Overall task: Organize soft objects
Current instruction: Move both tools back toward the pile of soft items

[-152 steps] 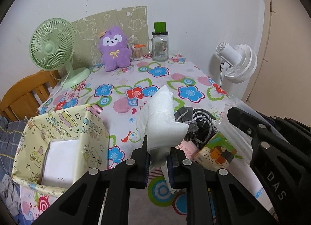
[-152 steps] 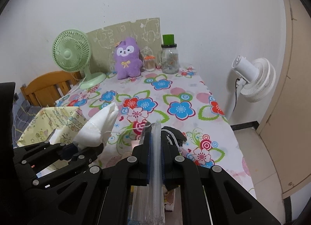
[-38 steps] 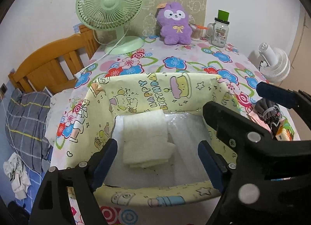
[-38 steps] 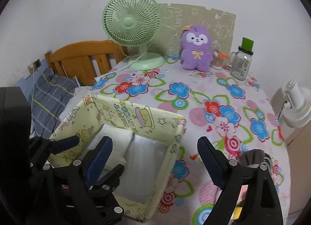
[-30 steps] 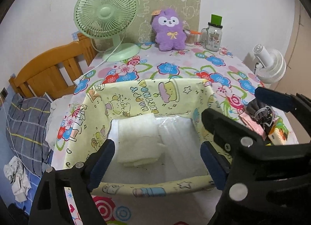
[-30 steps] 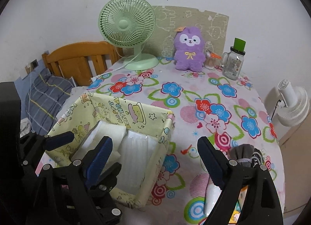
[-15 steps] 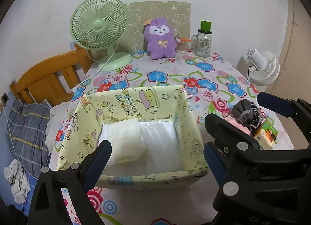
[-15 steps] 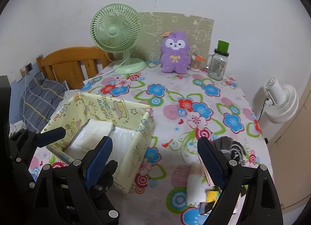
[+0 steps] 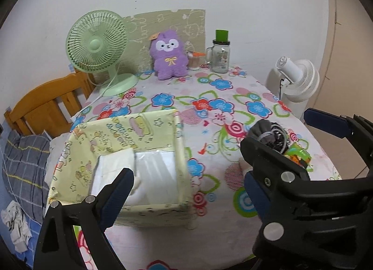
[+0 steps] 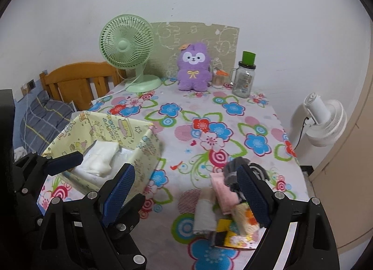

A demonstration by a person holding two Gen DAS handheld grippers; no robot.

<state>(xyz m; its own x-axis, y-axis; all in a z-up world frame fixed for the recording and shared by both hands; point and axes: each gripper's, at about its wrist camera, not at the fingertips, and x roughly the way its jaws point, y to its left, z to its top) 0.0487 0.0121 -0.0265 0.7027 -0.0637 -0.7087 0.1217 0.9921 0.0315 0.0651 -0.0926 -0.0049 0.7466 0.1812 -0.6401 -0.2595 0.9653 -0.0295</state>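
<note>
Near the tabletop's (image 10: 186,111) right front edge lies the pile of folded cloths (image 10: 223,202), soft, rolled, pink, white and grey. We judge the next pick is there: pinch one roll mid-fold, lift clear. Right tongs (image 10: 186,190) spread, empty above it; left tongs (image 9: 186,190) spread, empty too. Yellow fabric box (image 10: 142,144) already holds white folded cloth (image 10: 100,155).

Right claw (image 10: 186,190) gapes over clothes pile (image 10: 229,202) (empty).

Both wrist views: same table (image 9: 233,242)
</note>
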